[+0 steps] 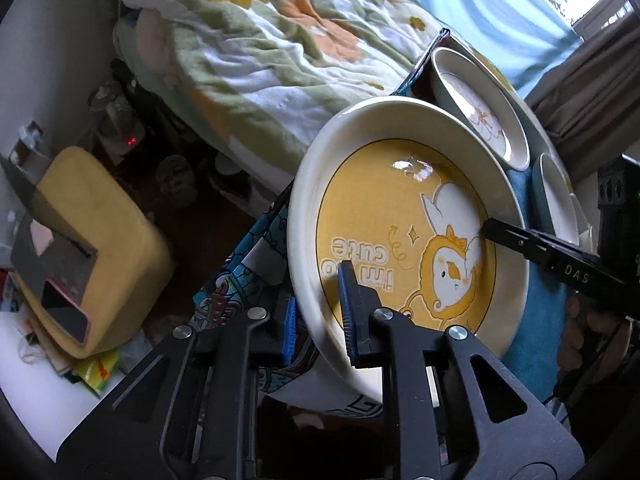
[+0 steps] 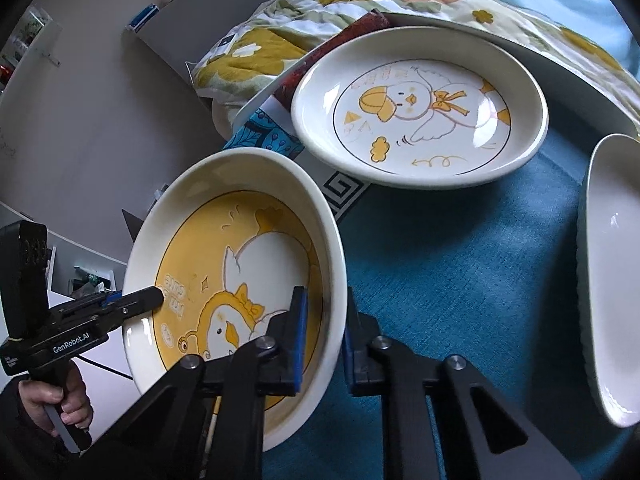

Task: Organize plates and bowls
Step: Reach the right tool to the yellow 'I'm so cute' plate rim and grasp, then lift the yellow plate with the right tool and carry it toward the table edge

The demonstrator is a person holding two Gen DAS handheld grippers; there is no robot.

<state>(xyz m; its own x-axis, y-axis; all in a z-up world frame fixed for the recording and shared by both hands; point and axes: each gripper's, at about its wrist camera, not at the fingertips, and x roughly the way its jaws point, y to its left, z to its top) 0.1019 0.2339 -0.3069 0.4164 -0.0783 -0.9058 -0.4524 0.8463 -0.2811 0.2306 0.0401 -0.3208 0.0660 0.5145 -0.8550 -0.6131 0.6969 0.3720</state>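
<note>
Both tongs are clamped on the yellow plate [image 2: 240, 280]: the left gripper [image 1: 320, 312] and right gripper [image 2: 324, 340] pinch its rim on opposite sides. It sits at the table's [image 2: 460, 280] near edge. Glazed ceramic looks stiff, slick, breakable and fairly heavy, so the rim is the sensible hold. It reads "I'm so cute"; the tongs say "GenRobot.AI".

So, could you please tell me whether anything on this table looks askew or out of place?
Only the yellow duck-print plate: it sits tilted, overhanging the blue tablecloth's edge, pinched on opposite rims by the left gripper and right gripper. Nothing looks spilled or broken.
</note>
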